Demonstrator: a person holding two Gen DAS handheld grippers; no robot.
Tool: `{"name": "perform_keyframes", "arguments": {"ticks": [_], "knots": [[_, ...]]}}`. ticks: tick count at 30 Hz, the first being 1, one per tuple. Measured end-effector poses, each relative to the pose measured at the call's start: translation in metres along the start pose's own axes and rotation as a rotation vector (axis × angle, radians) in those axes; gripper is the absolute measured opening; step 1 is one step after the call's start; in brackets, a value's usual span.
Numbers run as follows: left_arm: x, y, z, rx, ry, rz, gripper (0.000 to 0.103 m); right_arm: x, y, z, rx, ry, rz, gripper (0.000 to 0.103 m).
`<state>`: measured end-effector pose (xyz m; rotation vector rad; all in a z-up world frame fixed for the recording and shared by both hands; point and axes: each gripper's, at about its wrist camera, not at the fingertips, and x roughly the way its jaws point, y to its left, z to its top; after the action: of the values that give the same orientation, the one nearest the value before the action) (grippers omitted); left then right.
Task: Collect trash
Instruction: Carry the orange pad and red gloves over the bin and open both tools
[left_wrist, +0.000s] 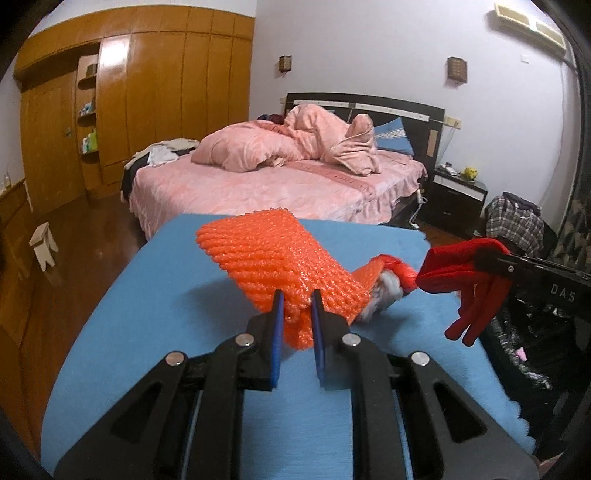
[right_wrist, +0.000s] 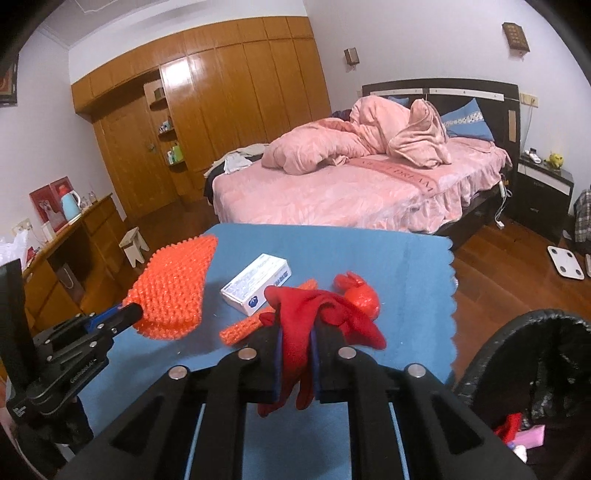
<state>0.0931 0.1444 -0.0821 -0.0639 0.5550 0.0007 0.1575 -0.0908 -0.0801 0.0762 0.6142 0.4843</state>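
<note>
The right gripper (right_wrist: 295, 334) is pinching a red glove (right_wrist: 325, 317) between jaws drawn together on the cloth, the glove's fingers dangling down through the gap while its cuff is bunching above and ahead of the tips. In the left wrist view the same glove (left_wrist: 461, 280) is hanging clear of the bench (left_wrist: 147, 314), its long axis drooping downward. The left gripper (left_wrist: 297, 306) is clamping its jaws, nearly together, on the near edge of an orange foam net (left_wrist: 273, 258), which is sticking out ahead of the tips and tilting up off the bench.

The relation that matters, as I judge it, is the black-lined bin (right_wrist: 491, 343): it is standing just off the bench's right edge, right beside the right gripper and well apart from the left one. So the glove is the nearer load, and a short swing rightward over the rim looks enough to drop it; the foam net would have to cross the whole bench to reach the bin.

Farther from the bin, trash is lying loose on the bench: a small white box (right_wrist: 255, 282) past the glove, a strip of orange netting (right_wrist: 251, 325) beside it, and a knotted red plastic bag (right_wrist: 360, 293) on the bin side of the box. Something red and pink is already sitting inside the bin.
</note>
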Motion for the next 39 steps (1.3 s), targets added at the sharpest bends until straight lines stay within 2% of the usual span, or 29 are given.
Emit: {"name": "perform_keyframes", "arguments": {"ticks": [13,22,32,39], "knots": [[-0.008,-0.075,0.014,0.074,-0.033,-0.146,0.013,-0.059,-0.041,0.004,0.031,-0.060,-0.094,0.012],[-0.006,-0.148,0.018,0.144,-0.052,-0.286,0.013,-0.098,-0.089,-0.006,0.074,-0.078,-0.187,0.012],[0.006,-0.226,0.010,0.233,-0.028,-0.431,0.013,-0.138,-0.142,-0.022,0.122,-0.091,-0.293,0.012],[0.015,-0.266,-0.004,0.283,0.009,-0.502,0.013,-0.161,-0.176,-0.041,0.165,-0.078,-0.355,0.012]]}}
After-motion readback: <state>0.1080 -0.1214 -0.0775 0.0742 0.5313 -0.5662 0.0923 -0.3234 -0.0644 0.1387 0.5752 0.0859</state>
